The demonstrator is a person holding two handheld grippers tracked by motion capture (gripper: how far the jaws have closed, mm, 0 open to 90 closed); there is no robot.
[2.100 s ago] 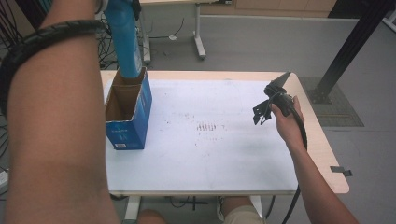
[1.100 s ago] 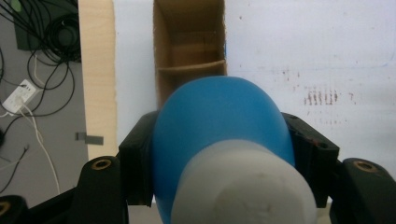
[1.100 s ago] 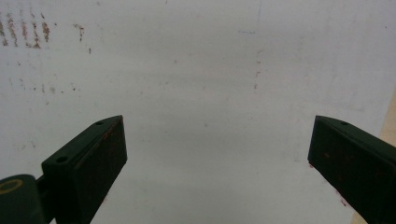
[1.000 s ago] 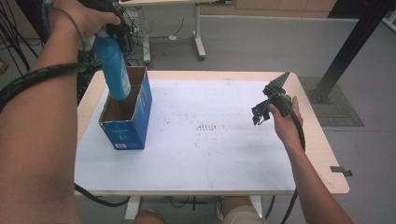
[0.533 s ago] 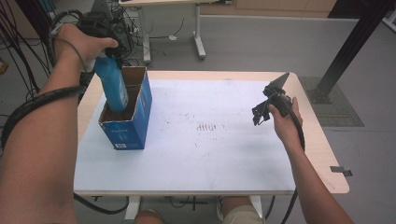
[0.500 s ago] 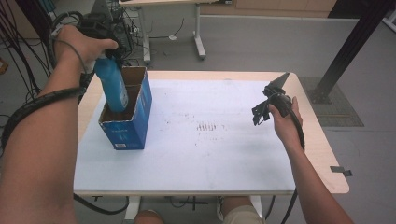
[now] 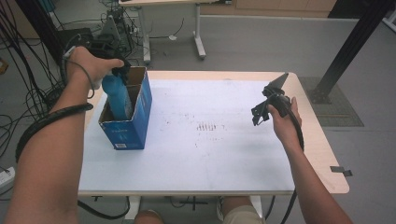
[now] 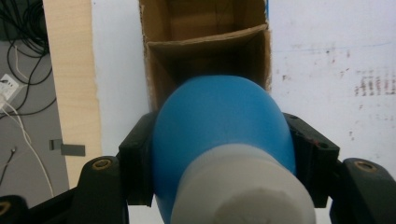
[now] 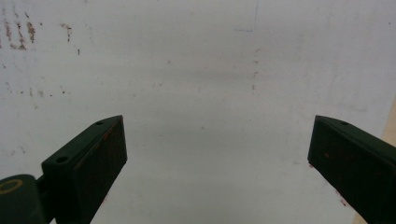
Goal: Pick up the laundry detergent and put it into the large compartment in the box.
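Note:
A blue bottle (image 7: 117,96) with a white cap (image 8: 243,186) stands half inside a blue cardboard box (image 7: 128,130) at the table's left. My left gripper (image 7: 112,65) is shut on the bottle's upper part, its black jaws pressed on both sides in the left gripper view (image 8: 219,140). The box's brown inside has a cardboard divider (image 8: 205,39), and the bottle goes down into the near compartment. My right gripper (image 7: 261,109) hangs over the table's right side, open, with nothing between its jaws (image 9: 217,163).
The white table top (image 7: 210,140) carries faint brown marks (image 7: 208,126) near its middle. A wooden edge strip (image 7: 322,140) runs along the right. Cables (image 7: 28,93) lie on the floor at the left, and another table's legs (image 7: 198,32) stand behind.
My left gripper has come down with the blue bottle, which now sits deeper in the box. The right gripper has stayed where it was.

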